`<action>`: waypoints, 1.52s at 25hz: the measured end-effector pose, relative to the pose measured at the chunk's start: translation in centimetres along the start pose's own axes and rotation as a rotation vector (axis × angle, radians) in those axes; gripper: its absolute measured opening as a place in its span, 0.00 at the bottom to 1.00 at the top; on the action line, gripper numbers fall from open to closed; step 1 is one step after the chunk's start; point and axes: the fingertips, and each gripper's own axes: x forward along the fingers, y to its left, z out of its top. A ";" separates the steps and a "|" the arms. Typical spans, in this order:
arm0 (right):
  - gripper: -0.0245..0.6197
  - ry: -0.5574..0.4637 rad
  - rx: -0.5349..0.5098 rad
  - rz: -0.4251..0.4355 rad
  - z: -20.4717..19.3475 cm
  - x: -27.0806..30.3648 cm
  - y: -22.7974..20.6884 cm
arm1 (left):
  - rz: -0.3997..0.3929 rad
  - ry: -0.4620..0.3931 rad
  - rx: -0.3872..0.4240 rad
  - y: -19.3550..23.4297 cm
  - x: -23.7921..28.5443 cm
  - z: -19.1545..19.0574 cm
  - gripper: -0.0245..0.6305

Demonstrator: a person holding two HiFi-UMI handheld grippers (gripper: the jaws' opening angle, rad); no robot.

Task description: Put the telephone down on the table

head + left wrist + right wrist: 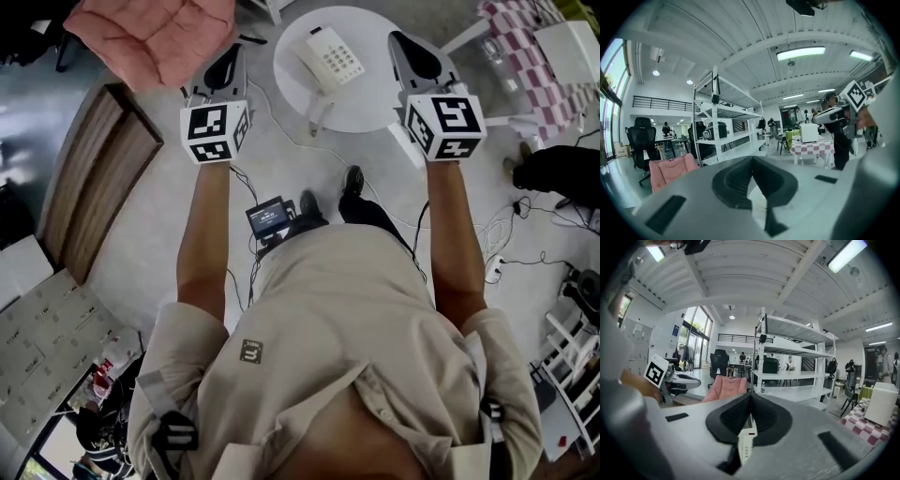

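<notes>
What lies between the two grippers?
In the head view, the round white table, with the telephone lying on it, shows between the left gripper and the right gripper.

Plastic and cloth
I see a smooth white plastic telephone [330,56], a smooth white table [375,111], a pink cloth seat [155,33].

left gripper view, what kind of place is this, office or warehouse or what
Probably an open-plan lab or workshop-style office: a tall white shelving rack, a black office chair at the far left, and strip lights on a bare beamed ceiling.
</notes>
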 end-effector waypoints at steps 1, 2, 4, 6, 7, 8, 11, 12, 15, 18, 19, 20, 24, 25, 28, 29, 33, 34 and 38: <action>0.03 -0.008 -0.003 0.004 0.7 -0.4 0.3 | 0.002 -0.012 0.005 0.2 -0.6 0.7 0.05; 0.03 -0.015 -0.004 0.008 1.3 -0.8 0.7 | 0.002 -0.022 0.011 0.3 -1.2 1.3 0.05; 0.03 -0.024 -0.007 0.017 2.4 -1.6 1.5 | 0.004 -0.040 0.026 0.4 -2.6 2.4 0.05; 0.03 -0.034 -0.016 0.024 3.6 -2.3 2.2 | 0.011 -0.062 0.044 0.8 -3.9 3.5 0.05; 0.03 -0.040 -0.021 0.028 4.3 -2.6 2.5 | 0.017 -0.074 0.054 1.0 -4.4 4.0 0.05; 0.03 -0.046 -0.025 0.031 4.9 -2.9 2.8 | 0.023 -0.085 0.065 1.3 -5.0 4.5 0.05; 0.03 -0.060 -0.031 0.040 6.5 -4.2 3.6 | 0.042 -0.111 0.091 1.6 -6.9 5.6 0.05; 0.03 -0.065 -0.032 0.043 7.0 -4.6 3.9 | 0.049 -0.120 0.098 1.7 -7.5 5.9 0.05; 0.03 -0.082 -0.040 0.047 8.3 -5.8 4.7 | 0.067 -0.156 0.113 1.8 -9.3 7.2 0.05; 0.03 -0.091 -0.044 0.046 9.2 -6.7 5.4 | 0.076 -0.194 0.116 1.9 -11.0 8.5 0.05; 0.03 -0.092 -0.046 0.044 9.4 -7.0 5.6 | 0.077 -0.204 0.116 1.9 -11.5 8.9 0.05; 0.03 -0.091 -0.047 0.042 9.5 -7.2 5.8 | 0.076 -0.214 0.118 1.8 -12.0 9.2 0.05; 0.03 -0.081 -0.065 0.027 9.6 -8.3 6.3 | 0.075 -0.246 0.133 1.3 -13.4 10.3 0.05; 0.03 -0.079 -0.066 0.026 9.6 -8.5 6.4 | 0.075 -0.252 0.135 1.3 -13.7 10.4 0.05; 0.03 -0.076 -0.065 0.026 9.4 -9.0 6.8 | 0.074 -0.256 0.140 1.1 -14.1 10.4 0.05; 0.03 -0.075 -0.065 0.025 9.4 -9.2 6.9 | 0.072 -0.254 0.140 1.1 -14.2 10.3 0.05; 0.03 -0.073 -0.068 0.020 9.4 -10.0 7.5 | 0.066 -0.243 0.138 1.0 -14.8 9.7 0.05; 0.03 -0.073 -0.069 0.019 9.4 -10.2 7.6 | 0.065 -0.241 0.137 0.9 -15.0 9.6 0.05; 0.03 -0.072 -0.072 0.013 9.3 -10.8 7.9 | 0.060 -0.232 0.135 0.7 -15.4 9.0 0.05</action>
